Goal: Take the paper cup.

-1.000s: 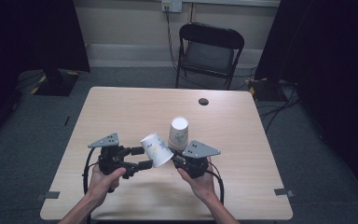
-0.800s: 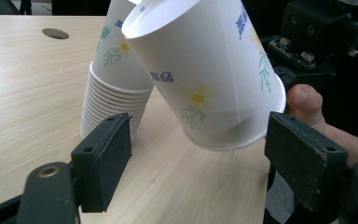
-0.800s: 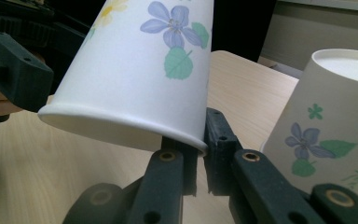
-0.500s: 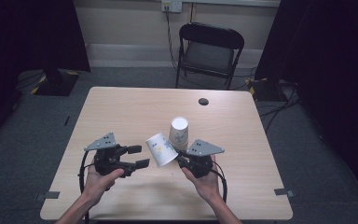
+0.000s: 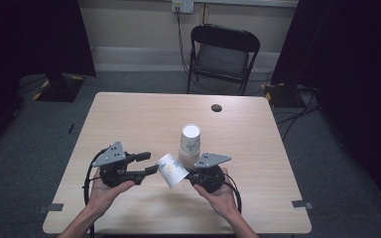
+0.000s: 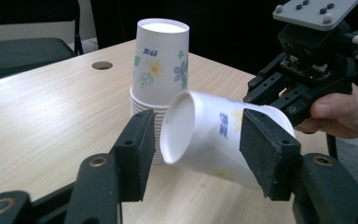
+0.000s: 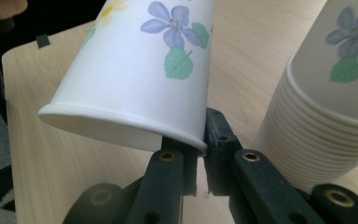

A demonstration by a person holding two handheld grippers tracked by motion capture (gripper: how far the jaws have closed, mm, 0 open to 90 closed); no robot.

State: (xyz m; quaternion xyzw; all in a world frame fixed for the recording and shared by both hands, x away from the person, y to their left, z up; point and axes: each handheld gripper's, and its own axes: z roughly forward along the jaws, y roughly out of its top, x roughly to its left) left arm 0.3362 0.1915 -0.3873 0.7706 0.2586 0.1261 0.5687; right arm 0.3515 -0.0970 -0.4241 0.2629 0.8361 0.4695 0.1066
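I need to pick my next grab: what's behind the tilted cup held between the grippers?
Behind the tilted cup stands the upside-down stack of flowered paper cups on the table. The stack's lower right rims are covered by the cup, so its count is unclear.

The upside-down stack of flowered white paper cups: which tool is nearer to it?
Right. The right tool sits just beside the stack, pinching a single cup's rim; the left tool is farther, beyond that cup.

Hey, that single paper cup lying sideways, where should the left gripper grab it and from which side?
Grip the single cup across its body near the closed base, coming from the base end. It lies tilted, base toward the left gripper, whose jaws have just been closing and now flank it. The right gripper already pinches the rim, so the open end is taken; the cup stack stands close behind.
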